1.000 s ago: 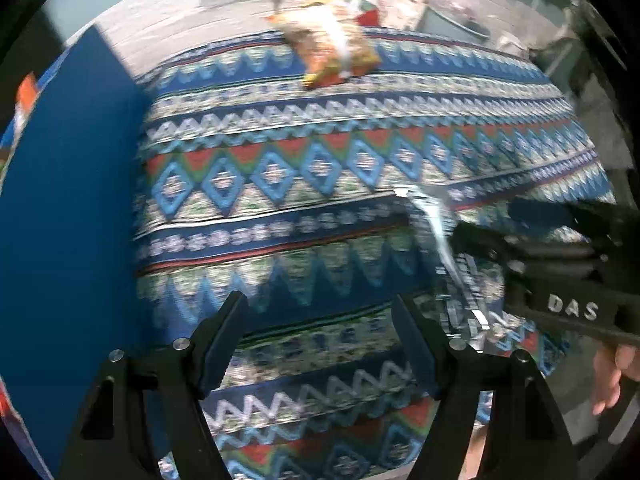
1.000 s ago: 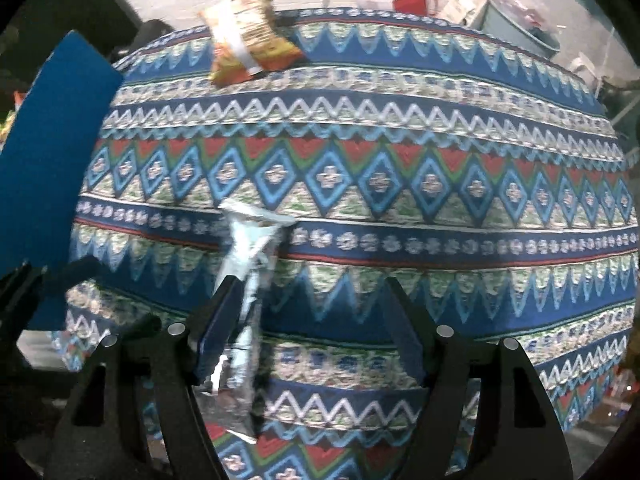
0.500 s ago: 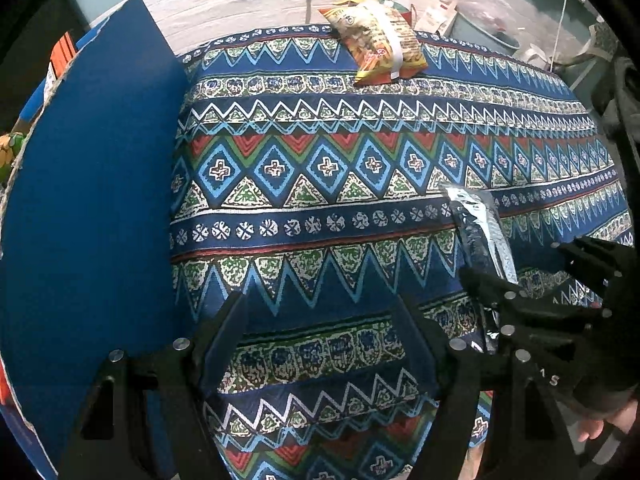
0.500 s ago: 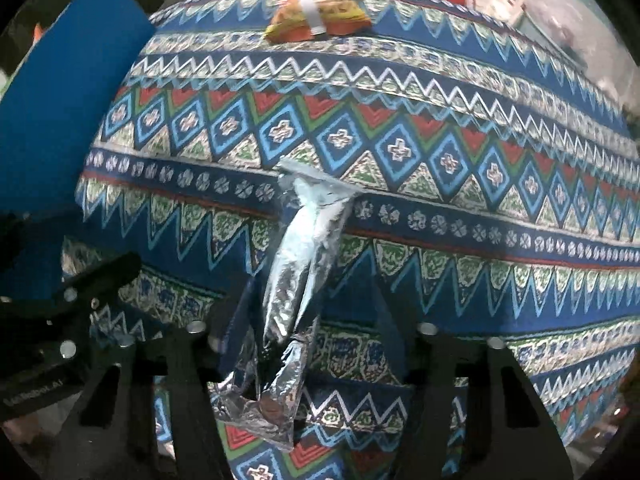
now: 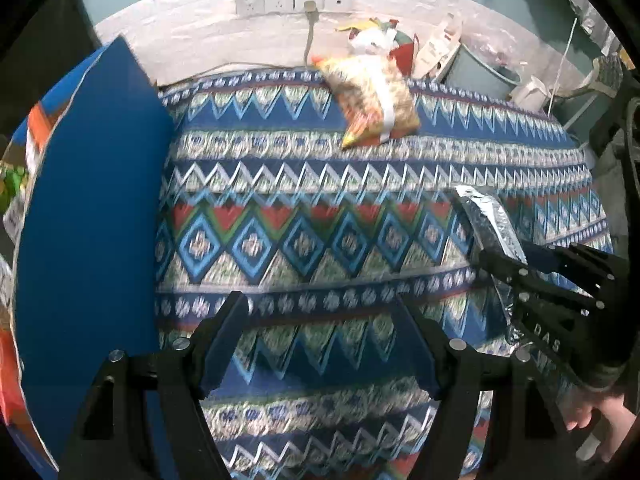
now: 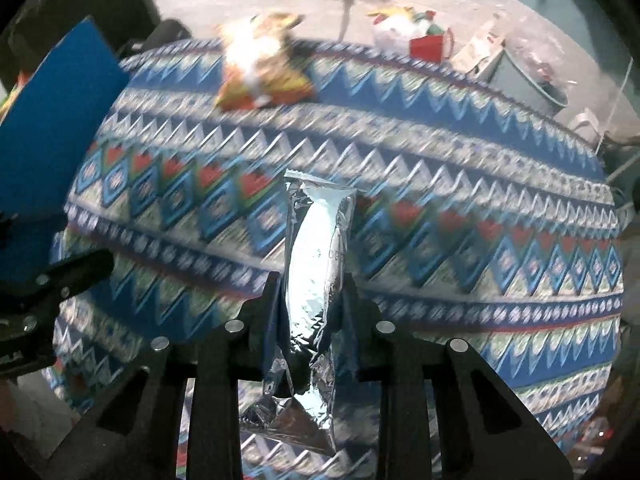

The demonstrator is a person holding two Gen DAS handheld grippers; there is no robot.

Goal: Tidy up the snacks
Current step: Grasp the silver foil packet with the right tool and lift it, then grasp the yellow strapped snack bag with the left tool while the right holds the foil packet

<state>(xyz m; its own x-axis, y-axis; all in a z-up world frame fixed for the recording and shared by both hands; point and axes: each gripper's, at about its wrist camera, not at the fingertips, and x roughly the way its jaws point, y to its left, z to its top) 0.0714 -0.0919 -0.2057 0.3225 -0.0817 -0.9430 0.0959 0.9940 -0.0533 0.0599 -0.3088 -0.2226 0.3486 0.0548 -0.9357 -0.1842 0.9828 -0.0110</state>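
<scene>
My right gripper is shut on a long silver foil snack packet and holds it above the patterned cloth; the packet also shows in the left wrist view, clamped by the right gripper. My left gripper is open and empty over the cloth's near part. An orange and yellow chip bag lies at the far edge of the table; it also shows in the right wrist view. A blue bin wall stands at the left, with snack packs behind it.
The table carries a blue, red and green patterned cloth. Behind it are wall sockets with a cable, a red bag of items, a white carton and a grey tub.
My right gripper has closed on the silver packet, which now stands centred between its fingers. The left wrist view has shifted, with the chip bag and the wall now further down in frame.
</scene>
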